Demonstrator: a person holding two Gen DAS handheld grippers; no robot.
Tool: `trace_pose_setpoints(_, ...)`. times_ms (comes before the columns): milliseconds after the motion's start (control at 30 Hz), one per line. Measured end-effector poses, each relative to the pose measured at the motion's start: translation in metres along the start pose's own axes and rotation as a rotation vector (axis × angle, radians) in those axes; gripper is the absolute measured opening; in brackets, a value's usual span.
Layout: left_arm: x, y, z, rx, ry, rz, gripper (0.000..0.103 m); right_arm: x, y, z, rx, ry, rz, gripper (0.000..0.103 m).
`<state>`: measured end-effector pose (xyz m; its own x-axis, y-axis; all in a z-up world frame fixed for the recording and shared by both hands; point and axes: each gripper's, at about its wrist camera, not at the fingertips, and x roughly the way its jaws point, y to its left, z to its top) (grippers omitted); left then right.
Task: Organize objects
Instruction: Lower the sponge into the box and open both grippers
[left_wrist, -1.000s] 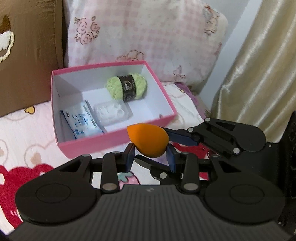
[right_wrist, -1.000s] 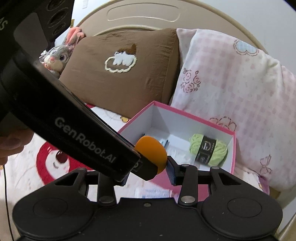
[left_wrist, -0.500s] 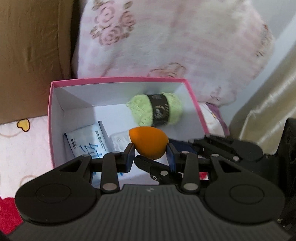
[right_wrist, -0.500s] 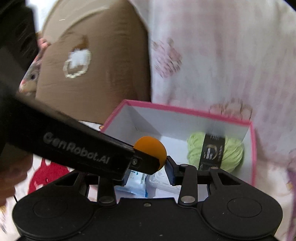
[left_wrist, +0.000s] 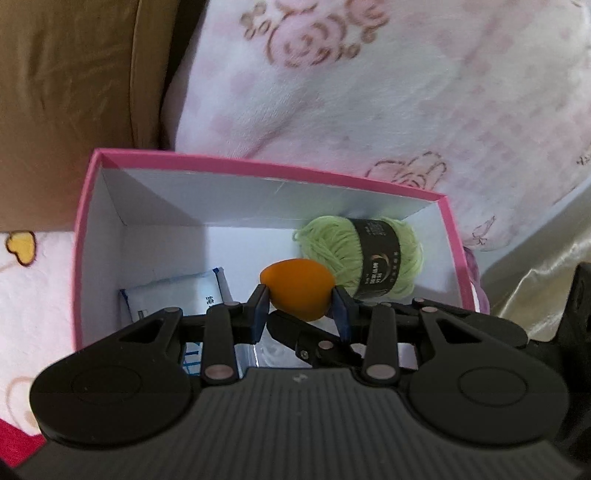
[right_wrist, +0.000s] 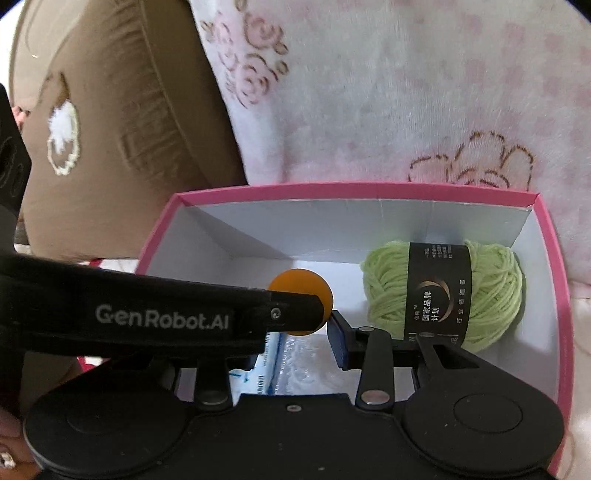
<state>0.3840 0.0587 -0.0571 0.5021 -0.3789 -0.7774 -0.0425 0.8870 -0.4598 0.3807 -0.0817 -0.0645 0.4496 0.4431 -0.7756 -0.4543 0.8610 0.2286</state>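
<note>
My left gripper (left_wrist: 298, 306) is shut on an orange egg-shaped sponge (left_wrist: 297, 293) and holds it over the open pink box (left_wrist: 258, 168). The sponge also shows in the right wrist view (right_wrist: 300, 288), pinched from the left by the left gripper's finger. My right gripper (right_wrist: 299, 334) sits just under the sponge with its jaws apart and empty; its left finger is hidden behind the left gripper. In the box lie a green yarn ball (left_wrist: 364, 258), a blue-and-white packet (left_wrist: 177, 295) and a clear plastic pack (right_wrist: 306, 362).
The box stands on a bedsheet with hearts (left_wrist: 29, 302). A brown pillow (left_wrist: 74, 92) and a pink floral pillow (left_wrist: 369, 92) lean right behind the box. A gold curtain (left_wrist: 546, 266) hangs at the right.
Both grippers moved forward and over the box with the orange sponge. The box now fills the lower view and the pillows are closer.
</note>
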Motion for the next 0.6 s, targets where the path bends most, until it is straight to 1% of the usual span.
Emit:
trace_pose_setpoints(33,0.002,0.002,0.0,-0.002,0.006,0.0,0.037,0.001,0.002,0.0,-0.016,0.007,-0.014,0.044)
trace_pose_setpoints(67,0.003,0.004,-0.001,-0.001,0.006,0.006,0.04,0.001,0.003,-0.001,-0.026,0.006,-0.026,0.044)
trace_pose_setpoints(133,0.002,0.005,-0.002,0.006,0.0,0.016,0.041,-0.001,0.004,-0.003,-0.046,0.003,-0.036,0.044)
trace_pose_setpoints(200,-0.004,0.002,-0.004,0.03,-0.019,0.006,0.041,-0.005,0.004,-0.004,-0.061,-0.007,-0.028,0.044)
trace_pose_setpoints(300,-0.016,-0.001,-0.012,0.059,-0.056,0.006,0.043,-0.018,0.002,-0.009,-0.047,-0.037,-0.012,0.044)
trace_pose_setpoints(500,-0.041,-0.007,-0.032,0.11,-0.061,0.011,0.043,-0.057,0.003,-0.033,-0.059,-0.068,0.031,0.044)
trace_pose_setpoints(600,-0.056,-0.011,-0.042,0.139,-0.063,0.027,0.043,-0.08,0.005,-0.044,-0.078,-0.096,0.051,0.044)
